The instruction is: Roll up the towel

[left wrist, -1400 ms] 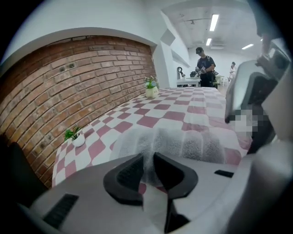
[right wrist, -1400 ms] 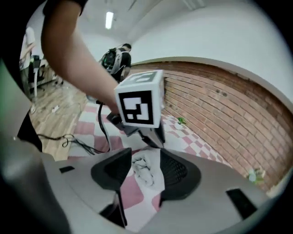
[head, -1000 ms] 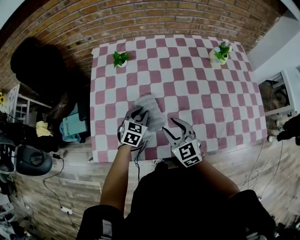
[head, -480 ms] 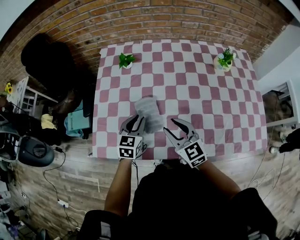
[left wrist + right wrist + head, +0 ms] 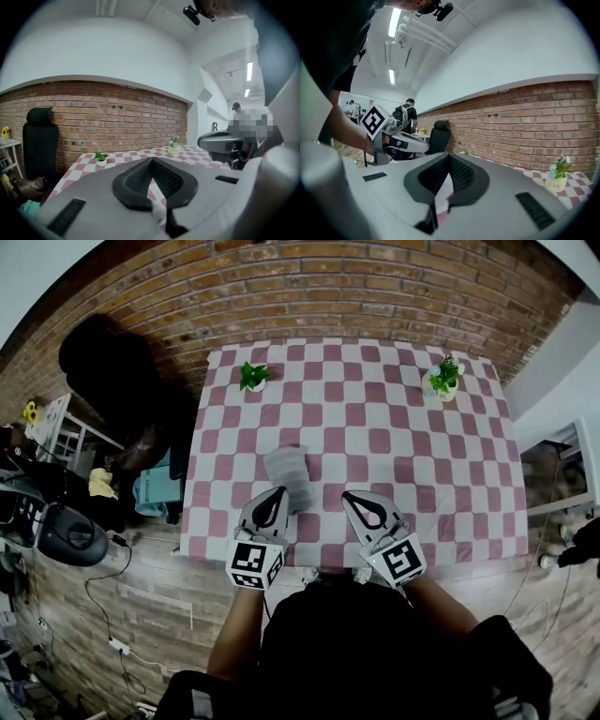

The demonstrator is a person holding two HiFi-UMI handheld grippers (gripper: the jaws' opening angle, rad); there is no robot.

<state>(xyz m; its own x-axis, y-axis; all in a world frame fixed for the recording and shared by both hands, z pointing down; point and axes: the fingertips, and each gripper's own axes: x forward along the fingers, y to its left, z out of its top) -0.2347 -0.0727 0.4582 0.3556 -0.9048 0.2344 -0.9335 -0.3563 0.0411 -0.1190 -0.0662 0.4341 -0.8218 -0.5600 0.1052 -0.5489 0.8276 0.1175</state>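
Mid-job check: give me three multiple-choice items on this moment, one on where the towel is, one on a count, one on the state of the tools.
1. Where does the grey towel lie?
A. On the checkered tablecloth, just beyond the left tool
B. In a drawer
C. In a basket

2. How many potted plants stand on the table?
A. One
B. Two
C. Four

3. How do the left tool and the right tool stand?
A. Both wide open
B. Both shut on the towel
C. Both shut, holding nothing

Answers:
1 A: the head view shows it on the cloth ahead of the left tool's tips.
2 B: one stands near each far corner.
3 C: each tool's own view shows its pads together, with nothing held.
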